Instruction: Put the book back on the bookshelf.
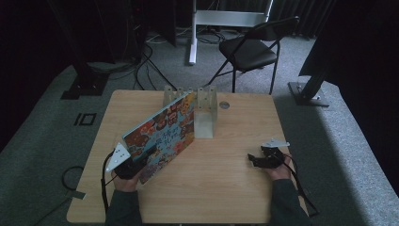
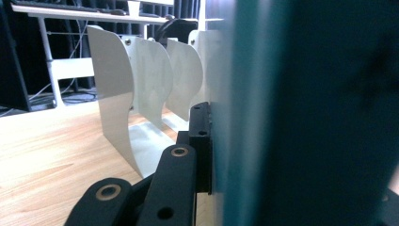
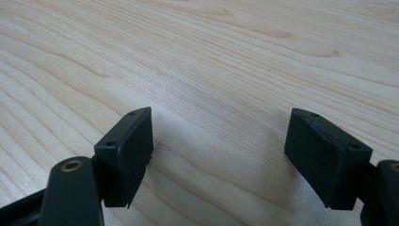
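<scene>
One book (image 1: 164, 134) is clamped in your left gripper (image 1: 129, 167); slide it toward the rack (image 1: 204, 110) at one o'clock, while your right gripper (image 1: 256, 160) rests released.

Table (image 3: 226, 42): light wood-grain top, smooth, faint sheen. Picture book (image 1: 162, 136): glossy printed cover, brightly coloured; teal face in the left gripper view. Book rack (image 2: 117, 89): thin white sheet-metal dividers, smooth satin finish. Right gripper (image 3: 219, 155): matt black pads, slightly rough.

High view overhead facing forward, tool views close, sharing table (image 1: 226, 179).
</scene>
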Available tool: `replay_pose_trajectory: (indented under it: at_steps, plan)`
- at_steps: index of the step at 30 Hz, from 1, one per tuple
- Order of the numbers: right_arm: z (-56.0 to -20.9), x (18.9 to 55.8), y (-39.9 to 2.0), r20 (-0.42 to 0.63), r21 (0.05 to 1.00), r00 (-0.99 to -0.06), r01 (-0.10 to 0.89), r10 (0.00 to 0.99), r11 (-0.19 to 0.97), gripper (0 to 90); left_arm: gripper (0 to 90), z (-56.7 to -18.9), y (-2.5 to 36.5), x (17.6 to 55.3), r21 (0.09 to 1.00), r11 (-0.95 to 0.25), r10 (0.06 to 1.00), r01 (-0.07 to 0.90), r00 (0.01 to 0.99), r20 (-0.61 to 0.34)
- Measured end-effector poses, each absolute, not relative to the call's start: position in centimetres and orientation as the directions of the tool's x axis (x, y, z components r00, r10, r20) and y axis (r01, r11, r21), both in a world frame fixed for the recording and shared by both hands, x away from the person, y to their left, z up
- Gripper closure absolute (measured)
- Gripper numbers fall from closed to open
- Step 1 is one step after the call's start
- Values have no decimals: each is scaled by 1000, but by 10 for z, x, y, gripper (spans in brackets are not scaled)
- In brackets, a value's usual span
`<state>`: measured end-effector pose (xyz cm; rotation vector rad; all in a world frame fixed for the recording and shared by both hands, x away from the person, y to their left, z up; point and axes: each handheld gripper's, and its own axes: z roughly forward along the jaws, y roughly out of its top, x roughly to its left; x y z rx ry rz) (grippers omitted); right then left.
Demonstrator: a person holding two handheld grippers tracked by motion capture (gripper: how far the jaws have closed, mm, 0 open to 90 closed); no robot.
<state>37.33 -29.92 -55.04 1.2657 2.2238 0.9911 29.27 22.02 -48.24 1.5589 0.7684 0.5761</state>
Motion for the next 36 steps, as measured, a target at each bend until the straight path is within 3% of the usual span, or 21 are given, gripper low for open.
replay_pose_trajectory:
  at_steps: [36]
  plan:
    - [-550,373,-299,7,741,-513,579,859,340,237,812,-468,238,273,991,6,832,133,549,-78]
